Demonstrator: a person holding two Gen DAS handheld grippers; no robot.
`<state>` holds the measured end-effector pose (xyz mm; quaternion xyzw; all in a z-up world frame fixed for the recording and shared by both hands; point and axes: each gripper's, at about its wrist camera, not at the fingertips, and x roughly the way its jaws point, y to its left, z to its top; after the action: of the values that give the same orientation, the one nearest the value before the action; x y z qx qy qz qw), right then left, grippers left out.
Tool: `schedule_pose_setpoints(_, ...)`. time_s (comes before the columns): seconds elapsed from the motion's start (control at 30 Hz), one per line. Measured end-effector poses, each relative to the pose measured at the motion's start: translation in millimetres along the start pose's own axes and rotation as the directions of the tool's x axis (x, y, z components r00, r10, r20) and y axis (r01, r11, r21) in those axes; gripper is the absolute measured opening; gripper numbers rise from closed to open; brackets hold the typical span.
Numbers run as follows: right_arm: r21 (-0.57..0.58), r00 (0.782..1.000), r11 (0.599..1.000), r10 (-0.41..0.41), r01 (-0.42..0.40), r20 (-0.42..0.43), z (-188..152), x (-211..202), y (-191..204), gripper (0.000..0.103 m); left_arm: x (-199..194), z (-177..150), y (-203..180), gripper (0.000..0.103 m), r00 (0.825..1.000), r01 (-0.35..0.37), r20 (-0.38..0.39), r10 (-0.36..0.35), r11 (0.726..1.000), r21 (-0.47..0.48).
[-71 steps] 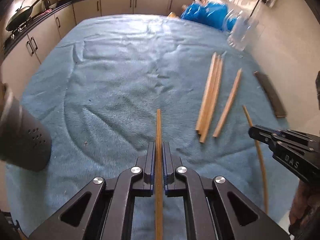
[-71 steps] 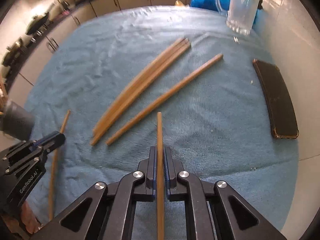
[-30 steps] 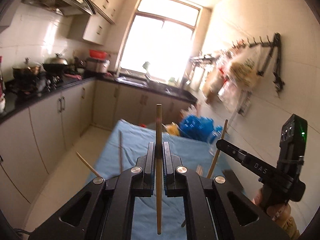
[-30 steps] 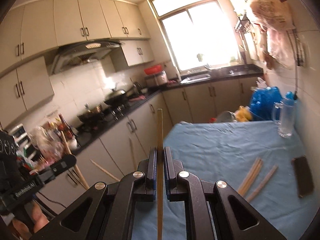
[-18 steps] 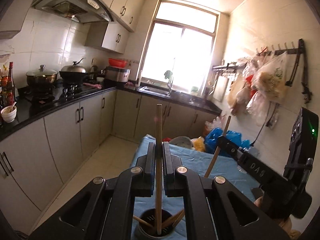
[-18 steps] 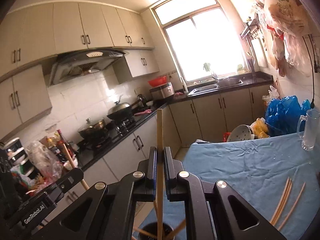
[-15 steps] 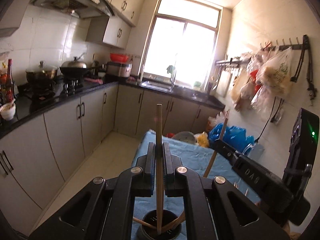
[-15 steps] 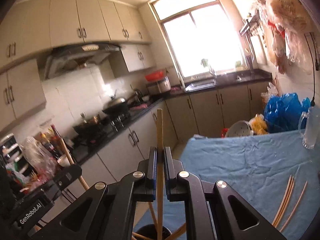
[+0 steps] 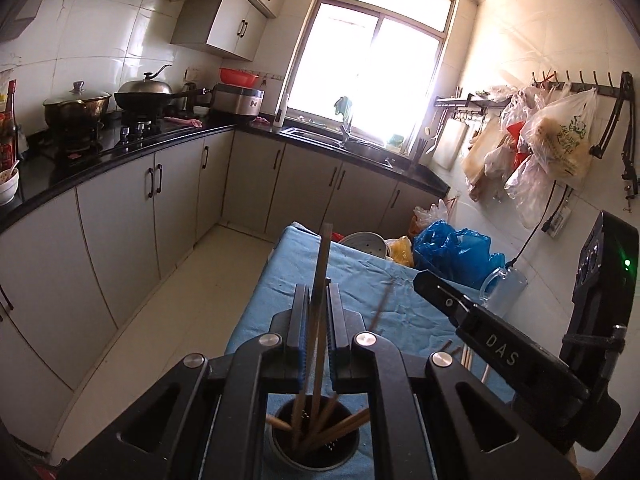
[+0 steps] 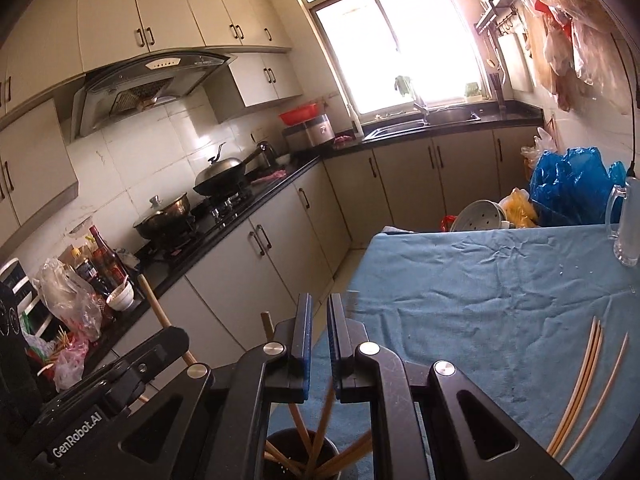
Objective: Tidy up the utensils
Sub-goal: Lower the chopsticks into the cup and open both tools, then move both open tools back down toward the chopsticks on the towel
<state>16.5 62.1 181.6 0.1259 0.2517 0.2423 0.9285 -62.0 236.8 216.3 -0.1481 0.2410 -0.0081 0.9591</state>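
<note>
The left tool (image 9: pixel 318 292) is closed to a narrow slit around a chopstick (image 9: pixel 321 272). The stick is carried nearly upright and slightly tilted, and its lower end is sunk into the dark perforated holder (image 9: pixel 280 446) just beneath the tool. The stick is blurred where it passes the pads, so a firm clamp is likely but cannot be confirmed.

The jaws of the right tool (image 10: pixel 319 300) are opening. A second chopstick (image 10: pixel 326 408) is seen just below its pads, in line with the gap and not pressed by them, with its lower end inside the same holder. Several more chopsticks are leaned in the holder and fanned against its rim.

In the left wrist view the right tool is seen close by, both tools being held over the holder from either side.

The holder is stood at the near end of the desk (image 10: pixel 480 300), which is covered by a wrinkled blue cloth. Three loose chopsticks (image 10: pixel 580 380) are laid on the cloth at the right, well apart from the holder. A clear glass mug (image 10: pixel 628 224) is placed near the far right corner, with a blue plastic bag (image 10: pixel 572 188) behind it.
</note>
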Motion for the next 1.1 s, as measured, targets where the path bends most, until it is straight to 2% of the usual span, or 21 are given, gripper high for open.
schedule_pose_setpoints(0.13, 0.010, 0.999, 1.000, -0.001, 0.001, 0.033, 6.0, -19.7, -6.6, 0.020, -17.7, -2.2, -4.5, 0.020, 1.000, 0.013, 0.006, -0.013, 1.000, -0.019)
schedule_pose_setpoints(0.23, 0.014, 0.998, 1.000, -0.005, 0.004, 0.064, 9.9, -42.2, -16.9, 0.024, -42.0, -8.9, -15.5, 0.022, 0.999, 0.040, 0.033, -0.040, 0.999, -0.014)
schedule_pose_setpoints(0.3, 0.015, 0.996, 1.000, -0.018, 0.017, 0.085, 10.4, -59.5, -27.8, 0.033, -54.6, -15.2, -24.2, 0.026, 0.997, 0.068, 0.042, -0.067, 0.998, -0.009)
schedule_pose_setpoints(0.4, 0.023, 0.992, 0.998, -0.061, 0.059, 0.114, 6.9, -88.6, -55.2, 0.042, -71.0, -30.2, -43.9, 0.032, 0.991, 0.130, 0.038, -0.130, 0.992, 0.003)
schedule_pose_setpoints(0.5, 0.048, 0.986, 0.992, -0.122, 0.117, 0.116, -4.4, -115.0, -93.6, 0.045, -77.4, -51.6, -72.5, 0.037, 0.979, 0.204, -0.002, -0.204, 0.978, 0.036)
schedule_pose_setpoints(0.57, 0.076, 0.979, 0.982, -0.180, 0.173, 0.098, -16.2, -129.9, -125.8, 0.046, -75.8, -69.1, -97.0, 0.046, 0.966, 0.258, -0.046, -0.255, 0.964, 0.067)
schedule_pose_setpoints(0.6, 0.099, 0.972, 0.972, -0.220, 0.212, 0.081, -23.7, -136.8, -146.3, 0.047, -72.9, -78.6, -109.6, 0.047, 0.959, 0.280, -0.067, -0.275, 0.956, 0.084)
schedule_pose_setpoints(0.7, 0.206, 0.953, 0.933, -0.301, 0.294, 0.005, -47.6, -153.1, -208.5, 0.047, -55.2, -107.1, -148.1, 0.047, 0.942, 0.319, -0.153, -0.299, 0.939, 0.131)
schedule_pose_setpoints(0.83, 0.319, 0.936, 0.881, -0.341, 0.350, -0.087, -80.0, -166.9, -278.8, 0.047, -13.1, -138.7, -186.2, 0.047, 0.904, 0.364, -0.288, -0.316, 0.922, 0.129)
schedule_pose_setpoints(0.97, 0.368, 0.936, 0.862, -0.311, 0.350, -0.163, -103.9, -159.8, -322.7, 0.047, 43.0, -159.1, -211.4, 0.047, 0.900, 0.316, -0.361, -0.246, 0.937, 0.151)
schedule_pose_setpoints(1.1, 0.401, 0.943, 0.856, -0.268, 0.327, -0.197, -116.1, -144.0, -343.9, 0.047, 105.2, -166.0, -225.2, 0.047, 0.889, 0.255, -0.427, -0.164, 0.953, 0.165)
